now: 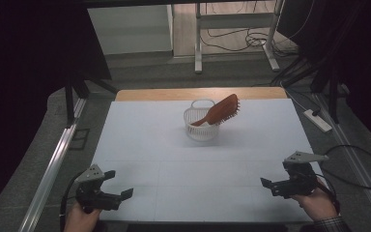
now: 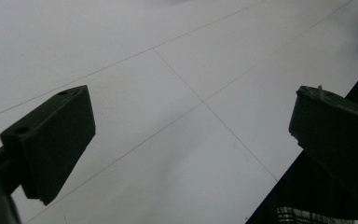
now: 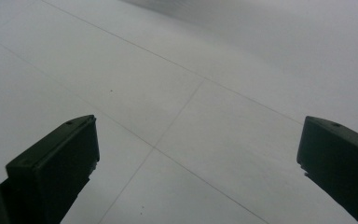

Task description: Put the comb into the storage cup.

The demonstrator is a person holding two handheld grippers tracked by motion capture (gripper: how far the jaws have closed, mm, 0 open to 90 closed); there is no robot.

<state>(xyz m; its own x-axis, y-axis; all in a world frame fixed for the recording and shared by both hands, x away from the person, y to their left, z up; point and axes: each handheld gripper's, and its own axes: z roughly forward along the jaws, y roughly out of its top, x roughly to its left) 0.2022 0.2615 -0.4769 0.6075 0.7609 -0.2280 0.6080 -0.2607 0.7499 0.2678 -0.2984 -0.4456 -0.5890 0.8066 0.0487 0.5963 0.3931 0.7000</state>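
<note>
left tongs (image 1: 118, 186) wide, near table (image 1: 145, 145) front edge | right tongs (image 1: 266, 183) wide | hairbrush (image 1: 221, 110) in basket (image 1: 199, 126) far off

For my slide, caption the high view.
Brown wooden hairbrush propped in white plastic basket; both open grippers wait near the table's front edge.

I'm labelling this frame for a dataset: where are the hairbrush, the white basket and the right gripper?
hairbrush (image 1: 223, 110), high view, on its brown head.
white basket (image 1: 196, 132), high view, on its front wall.
right gripper (image 1: 266, 184), high view, midway between its open jaw tips.
</note>
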